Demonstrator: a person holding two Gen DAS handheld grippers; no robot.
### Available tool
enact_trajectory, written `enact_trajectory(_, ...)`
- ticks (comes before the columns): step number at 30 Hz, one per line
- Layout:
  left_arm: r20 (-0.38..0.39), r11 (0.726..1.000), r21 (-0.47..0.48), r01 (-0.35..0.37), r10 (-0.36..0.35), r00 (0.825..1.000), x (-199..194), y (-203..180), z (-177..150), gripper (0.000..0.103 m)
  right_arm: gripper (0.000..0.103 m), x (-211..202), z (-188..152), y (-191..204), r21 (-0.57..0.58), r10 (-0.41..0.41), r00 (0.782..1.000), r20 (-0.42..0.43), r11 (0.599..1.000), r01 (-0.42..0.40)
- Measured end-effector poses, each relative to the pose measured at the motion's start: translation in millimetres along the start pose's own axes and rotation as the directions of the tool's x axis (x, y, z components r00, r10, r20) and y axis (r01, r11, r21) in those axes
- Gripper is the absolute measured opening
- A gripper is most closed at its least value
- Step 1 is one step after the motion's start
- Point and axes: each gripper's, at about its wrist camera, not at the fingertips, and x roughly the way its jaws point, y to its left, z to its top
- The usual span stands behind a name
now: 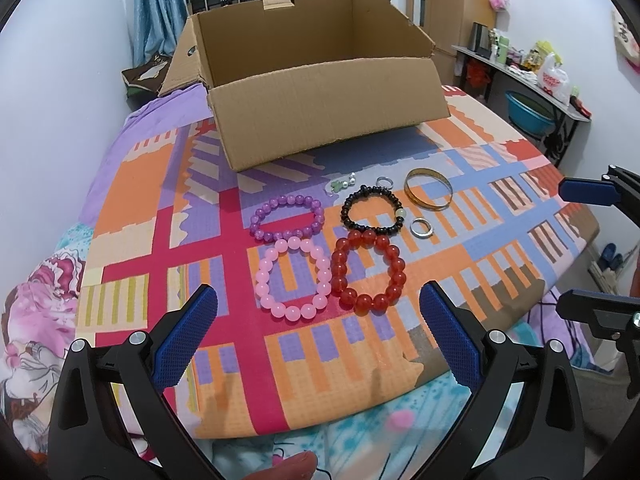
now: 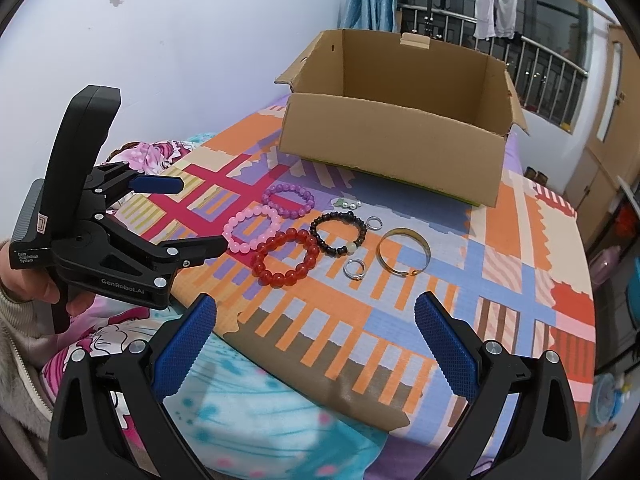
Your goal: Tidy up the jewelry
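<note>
Where visible, left gripper (image 2: pixel 200 216) sideways

Black gripper (image 2: pixel 316 336) frames, blue textured pads (image 2: pixel 188 344), silver screws.

The cardboard box (image 1: pixel 320 92) hides its own floor behind its near wall. The tiny trinkets (image 1: pixel 343 184) beside the purple bracelet (image 1: pixel 286 218) are too small to identify. The picture's edge cuts off the right gripper (image 1: pixel 592 248).
</note>
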Motion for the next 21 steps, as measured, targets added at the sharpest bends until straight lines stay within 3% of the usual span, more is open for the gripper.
enact_trajectory(10,0.008,1.000,0.011,0.029,-0.030,1.000,10,11,7,0.097,0.098,0,5,-15,0.021,-0.038,0.996,0.075,0.999,0.036)
enact_trajectory(15,-0.046,0.996,-0.082,0.031,-0.035,0.998,39,42,14,0.097,0.098,19,12,-34,0.089,0.027,0.998,0.060,0.995,-0.033)
enact_trajectory(17,-0.066,0.987,-0.140,0.078,-0.088,0.994,51,53,14,0.097,0.098,31,14,-46,0.133,0.042,0.998,0.052,0.990,-0.049)
enact_trajectory(19,-0.069,0.976,-0.188,0.106,-0.120,0.990,63,62,13,0.097,0.097,44,15,-60,0.192,0.046,0.998,0.043,0.980,-0.053)
enact_trajectory(21,-0.079,0.979,-0.188,0.074,-0.090,0.993,72,64,13,0.094,0.094,58,18,-72,0.219,0.012,0.999,0.039,0.976,-0.020)
